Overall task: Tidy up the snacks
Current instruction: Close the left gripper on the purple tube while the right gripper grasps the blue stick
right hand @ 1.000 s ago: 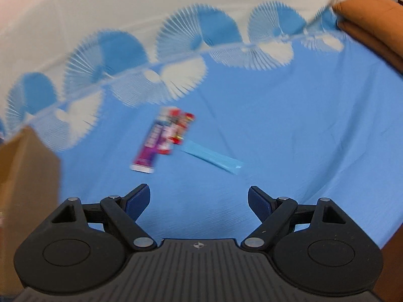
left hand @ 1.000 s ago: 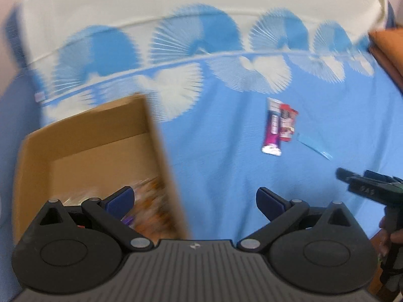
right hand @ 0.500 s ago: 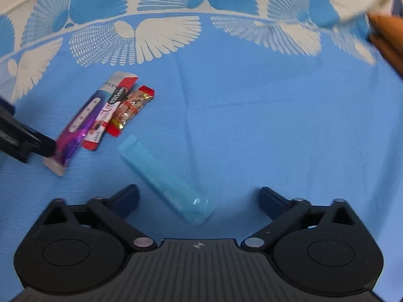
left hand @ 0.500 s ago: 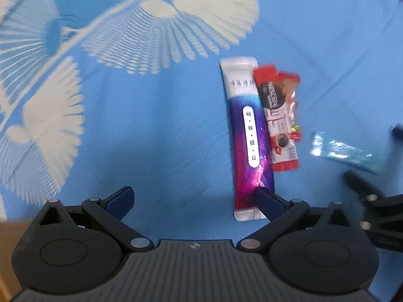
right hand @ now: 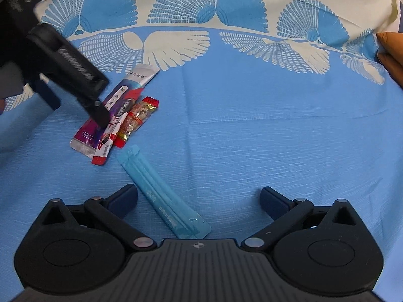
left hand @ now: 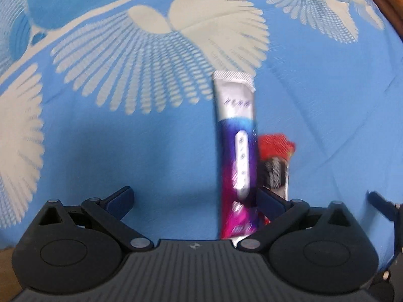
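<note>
A purple and silver stick sachet (left hand: 236, 151) lies on the blue cloth, its near end between the fingers of my open left gripper (left hand: 194, 198), close to the right finger. A red sachet (left hand: 275, 166) lies just right of it. In the right wrist view the purple sachet (right hand: 121, 100), the red sachet (right hand: 110, 138), a clear red-ended candy bar (right hand: 137, 120) and a light blue sachet (right hand: 163, 193) lie together. My open right gripper (right hand: 199, 198) straddles the blue sachet's near end. The left gripper's finger (right hand: 83, 85) hangs over the purple sachet.
A blue cloth with white fan patterns (right hand: 252, 125) covers the surface. An orange cushion (right hand: 390, 50) sits at the right edge. A strip of cardboard (left hand: 7, 271) shows at the lower left of the left wrist view.
Both grippers have moved forward and down onto the snacks. The left left the cardboard box and now straddles the purple sachet; the right now straddles the blue sachet.
</note>
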{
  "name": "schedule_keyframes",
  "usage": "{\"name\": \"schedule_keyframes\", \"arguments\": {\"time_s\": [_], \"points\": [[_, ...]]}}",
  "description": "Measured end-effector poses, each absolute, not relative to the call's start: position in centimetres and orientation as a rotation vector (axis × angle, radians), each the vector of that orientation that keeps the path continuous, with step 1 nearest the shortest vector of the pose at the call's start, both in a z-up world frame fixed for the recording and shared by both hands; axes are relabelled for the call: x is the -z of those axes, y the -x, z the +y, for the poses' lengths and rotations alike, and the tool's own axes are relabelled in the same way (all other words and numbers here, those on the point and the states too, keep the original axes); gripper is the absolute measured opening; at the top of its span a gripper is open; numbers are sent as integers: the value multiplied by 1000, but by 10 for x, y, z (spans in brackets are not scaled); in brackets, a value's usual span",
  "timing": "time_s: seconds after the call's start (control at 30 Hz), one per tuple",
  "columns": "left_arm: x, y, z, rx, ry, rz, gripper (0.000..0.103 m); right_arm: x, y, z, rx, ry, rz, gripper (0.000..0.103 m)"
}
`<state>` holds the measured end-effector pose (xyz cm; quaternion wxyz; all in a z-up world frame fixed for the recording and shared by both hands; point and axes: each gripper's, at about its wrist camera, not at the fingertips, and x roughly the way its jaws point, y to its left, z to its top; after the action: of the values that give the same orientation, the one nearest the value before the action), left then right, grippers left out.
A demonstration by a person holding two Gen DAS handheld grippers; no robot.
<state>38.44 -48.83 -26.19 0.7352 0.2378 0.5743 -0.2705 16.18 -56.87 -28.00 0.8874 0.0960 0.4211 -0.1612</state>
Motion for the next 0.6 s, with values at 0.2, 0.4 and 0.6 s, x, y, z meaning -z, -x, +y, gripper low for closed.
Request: {"name": "schedule_keyframes", "arguments": {"time_s": [0.2, 0.4, 0.6], "points": [[265, -377, -518, 598, -604, 1186, 103, 280, -162, -568, 334, -201, 879, 103], [261, -389, -486, 526, -528, 1188, 102, 279, -162, -566, 343, -193, 877, 102], [240, -379, -471, 599, -546, 1091, 33, 269, -156, -555, 316, -155, 841, 42]]}}
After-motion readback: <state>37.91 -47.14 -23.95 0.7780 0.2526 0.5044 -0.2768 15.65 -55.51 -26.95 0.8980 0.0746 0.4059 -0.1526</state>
